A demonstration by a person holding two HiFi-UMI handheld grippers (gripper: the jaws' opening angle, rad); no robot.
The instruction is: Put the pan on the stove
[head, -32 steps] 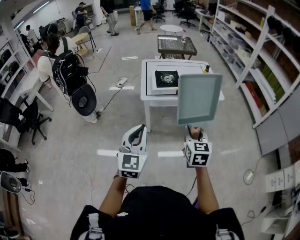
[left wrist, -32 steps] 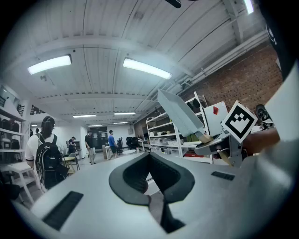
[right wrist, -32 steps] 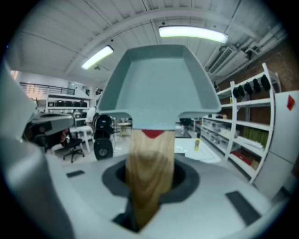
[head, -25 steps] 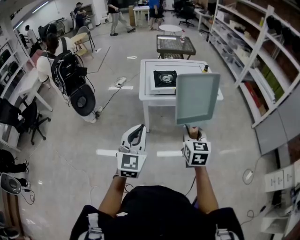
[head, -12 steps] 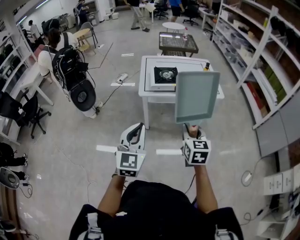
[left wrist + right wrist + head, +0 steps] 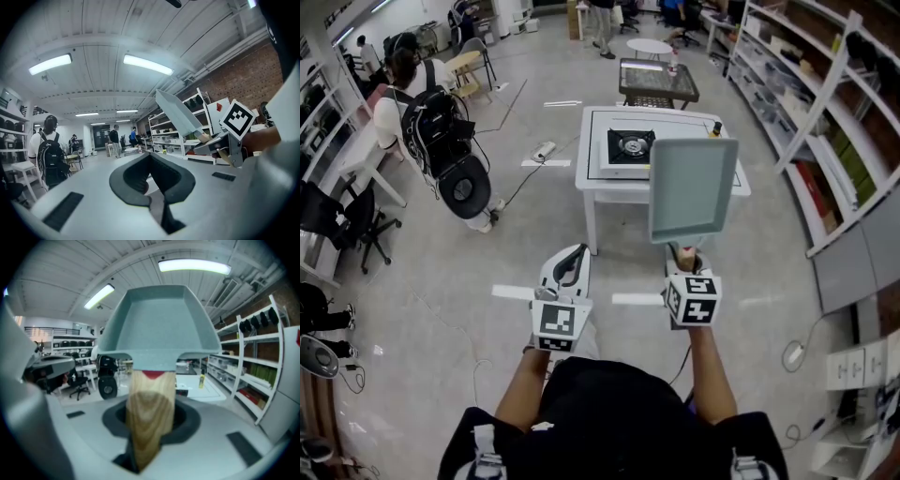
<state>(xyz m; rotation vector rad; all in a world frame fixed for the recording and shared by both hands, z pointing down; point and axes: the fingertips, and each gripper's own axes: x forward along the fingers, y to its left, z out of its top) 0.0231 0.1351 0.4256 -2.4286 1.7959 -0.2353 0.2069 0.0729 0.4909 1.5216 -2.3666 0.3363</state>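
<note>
The square, shallow, grey-green pan (image 6: 692, 187) with a matte, faintly speckled surface and raised rim is carried in the air in front of the person. It is apart from the stove, and in the head view it overlaps the right part of the table. Its one pale wooden handle (image 6: 149, 418), with visible grain and a red collar where it meets the pan, sits between the jaws of the right gripper (image 6: 684, 264), which are closed on it. The pan slants upward from there. The left gripper (image 6: 574, 258) is level beside it and holds nothing, its two dark-lined white fingers drawn together at the tips. Each gripper carries one cube with black-and-white square markers, two in all.

Ahead stands a white, square-topped table (image 6: 586, 187) bearing one portable gas stove (image 6: 628, 148) with a white body, a black top and a single round burner. One small yellow bottle (image 6: 713, 128) stands at the table's far right corner. Beyond is a second, darker-topped table (image 6: 654, 84). White metal shelving (image 6: 825, 112) runs along the right. At the left stands a person wearing a black backpack (image 6: 431, 127), on a glossy grey floor.
</note>
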